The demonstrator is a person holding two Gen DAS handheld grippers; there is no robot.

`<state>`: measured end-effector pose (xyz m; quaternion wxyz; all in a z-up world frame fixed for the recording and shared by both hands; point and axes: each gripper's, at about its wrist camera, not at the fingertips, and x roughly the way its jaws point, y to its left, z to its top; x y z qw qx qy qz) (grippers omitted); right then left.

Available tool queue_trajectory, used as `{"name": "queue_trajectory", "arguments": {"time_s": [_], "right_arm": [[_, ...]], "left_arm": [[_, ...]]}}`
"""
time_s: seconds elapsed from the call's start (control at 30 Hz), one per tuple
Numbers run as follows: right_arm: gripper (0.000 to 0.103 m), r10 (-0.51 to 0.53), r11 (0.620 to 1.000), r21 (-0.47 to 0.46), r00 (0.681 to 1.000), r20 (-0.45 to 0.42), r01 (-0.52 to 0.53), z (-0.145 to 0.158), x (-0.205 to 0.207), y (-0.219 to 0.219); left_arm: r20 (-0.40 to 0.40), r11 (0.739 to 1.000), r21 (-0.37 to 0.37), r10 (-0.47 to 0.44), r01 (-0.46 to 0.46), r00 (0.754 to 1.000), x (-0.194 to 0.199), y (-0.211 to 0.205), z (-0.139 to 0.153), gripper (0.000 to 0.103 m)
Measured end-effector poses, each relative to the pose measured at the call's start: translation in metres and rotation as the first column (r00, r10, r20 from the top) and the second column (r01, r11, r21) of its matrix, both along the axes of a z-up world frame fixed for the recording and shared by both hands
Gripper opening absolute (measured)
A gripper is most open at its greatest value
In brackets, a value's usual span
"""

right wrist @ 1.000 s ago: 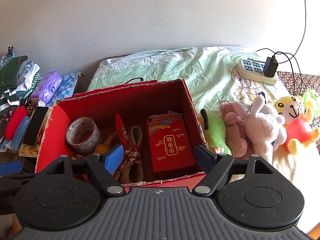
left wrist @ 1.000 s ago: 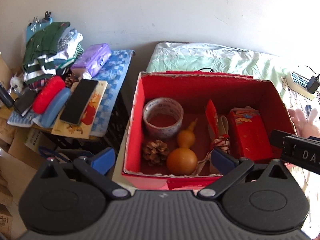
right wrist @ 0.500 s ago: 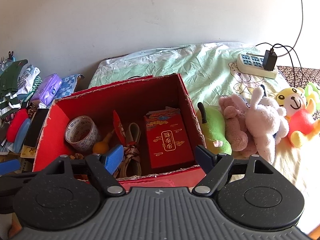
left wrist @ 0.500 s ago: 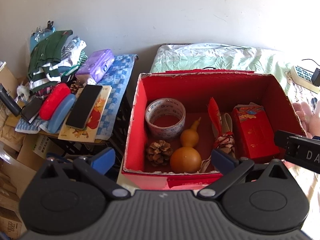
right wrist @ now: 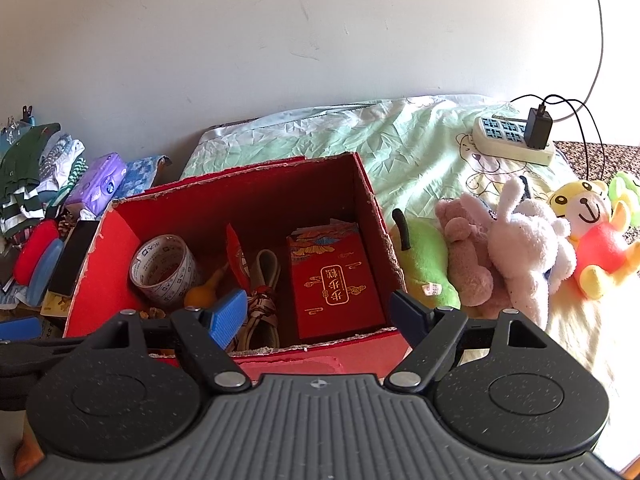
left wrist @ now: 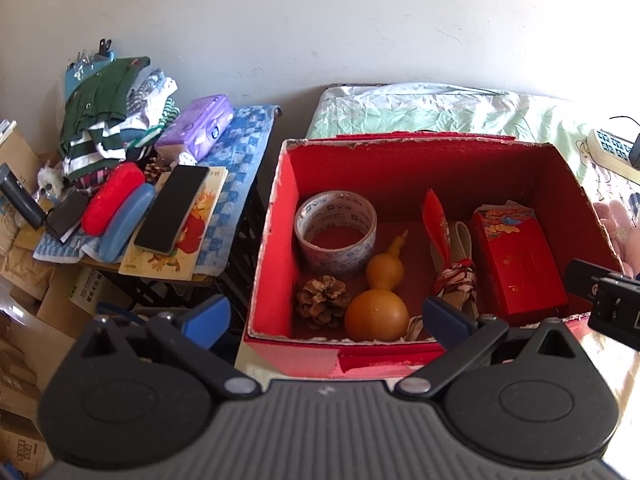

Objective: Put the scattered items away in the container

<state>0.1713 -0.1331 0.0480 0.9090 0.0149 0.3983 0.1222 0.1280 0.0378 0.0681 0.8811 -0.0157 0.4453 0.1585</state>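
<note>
A red cardboard box [left wrist: 280, 216] [right wrist: 372, 204] stands open on the bed. Inside lie a tape roll [left wrist: 335, 230] [right wrist: 164, 270], a pine cone [left wrist: 322, 300], an orange gourd [left wrist: 378, 304], a tied strap bundle [left wrist: 456, 276] [right wrist: 262, 304] and a red packet [left wrist: 518, 268] [right wrist: 336, 284]. My left gripper [left wrist: 326, 318] is open and empty, hovering before the box's near wall. My right gripper [right wrist: 320, 310] is open and empty too, above the box's near right part. A piece of the right gripper's body [left wrist: 604, 304] shows at the right edge of the left wrist view.
Left of the box, a side stand with a blue checked cloth [left wrist: 240, 168] holds a phone [left wrist: 172, 208], red [left wrist: 112, 198] and blue cases, a purple tissue pack [left wrist: 196, 128] and folded clothes [left wrist: 104, 116]. Plush toys [right wrist: 524, 244] and a power strip [right wrist: 512, 140] lie on the bed at right.
Both grippers have pulled back slightly from the box, and the left view has swung a little left. Both stay open and nothing in the box has moved.
</note>
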Motion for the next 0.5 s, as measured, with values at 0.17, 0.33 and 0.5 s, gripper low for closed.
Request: {"name": "queue_trajectory", "arguments": {"time_s": [0.17,0.33,0.5], "right_arm": [[0.081,0.007,1.000,-0.002,1.000,-0.011,-0.008,-0.003,-0.004,-0.001],[0.081,0.036,0.999,0.024,0.998,-0.044,-0.035,-0.004,-0.008,-0.005],[0.081,0.071,0.997,-0.003,0.995,-0.065,-0.072,-0.010,-0.014,-0.009]], "left_arm": [[-0.005,1.000,0.005,0.000,0.000,1.000,-0.005,-0.004,-0.001,0.102],[-0.025,1.000,0.014,0.010,-0.010,1.000,-0.018,-0.007,-0.005,0.102],[-0.072,0.999,-0.010,0.052,-0.053,0.996,-0.026,-0.009,-0.017,0.102]]}}
